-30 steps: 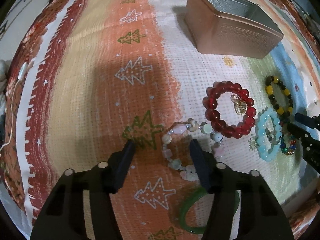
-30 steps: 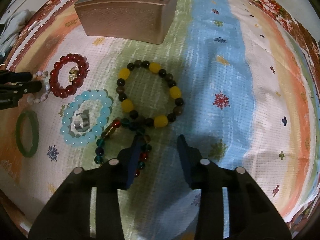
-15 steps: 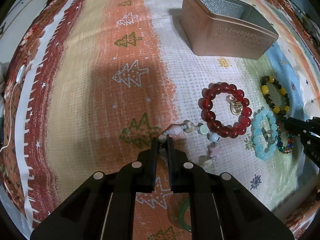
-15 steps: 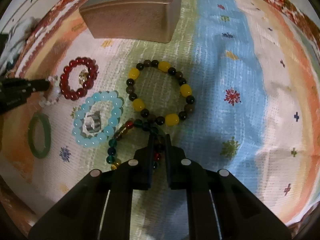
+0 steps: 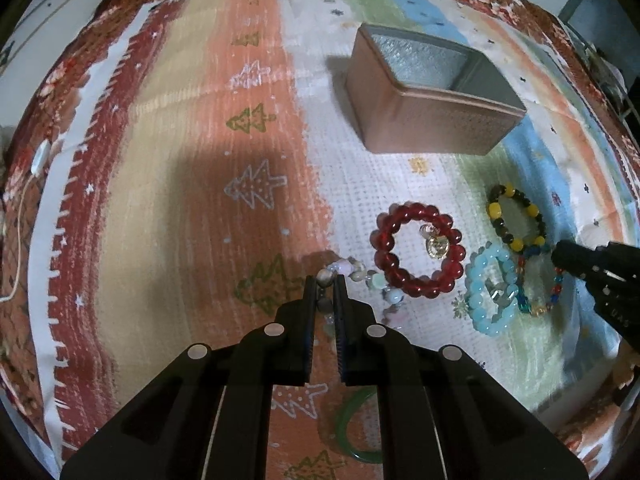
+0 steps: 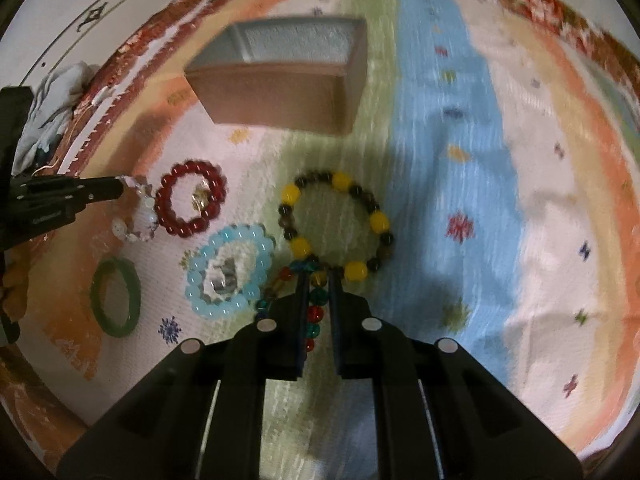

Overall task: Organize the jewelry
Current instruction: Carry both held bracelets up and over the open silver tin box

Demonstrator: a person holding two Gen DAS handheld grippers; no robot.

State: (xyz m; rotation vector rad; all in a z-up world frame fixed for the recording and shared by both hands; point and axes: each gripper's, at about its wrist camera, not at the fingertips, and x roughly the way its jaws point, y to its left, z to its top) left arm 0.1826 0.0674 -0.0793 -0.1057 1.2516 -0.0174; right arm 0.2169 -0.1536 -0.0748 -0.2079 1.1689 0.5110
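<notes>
Gripping one bracelet each, both grippers pinch at a single bead so strands dangle free: left gripper point(image 5: 325, 286) clenches the pale strand point(image 5: 362, 276), right gripper point(image 6: 318, 280) the multicolour strand point(image 6: 314, 312), near the open box point(image 5: 424, 92).

A home: colourful patterned tablecloth point(image 5: 192, 168), jewelry box point(image 5: 432, 92), crumpled cloth point(image 6: 48, 108) nearby.

Small pale lettering stands on the side of the right hand-held gripper point(image 5: 612, 276) in the left wrist view and on the left hand-held gripper point(image 6: 60, 200) in the right wrist view; both are too small and blurred to read.
</notes>
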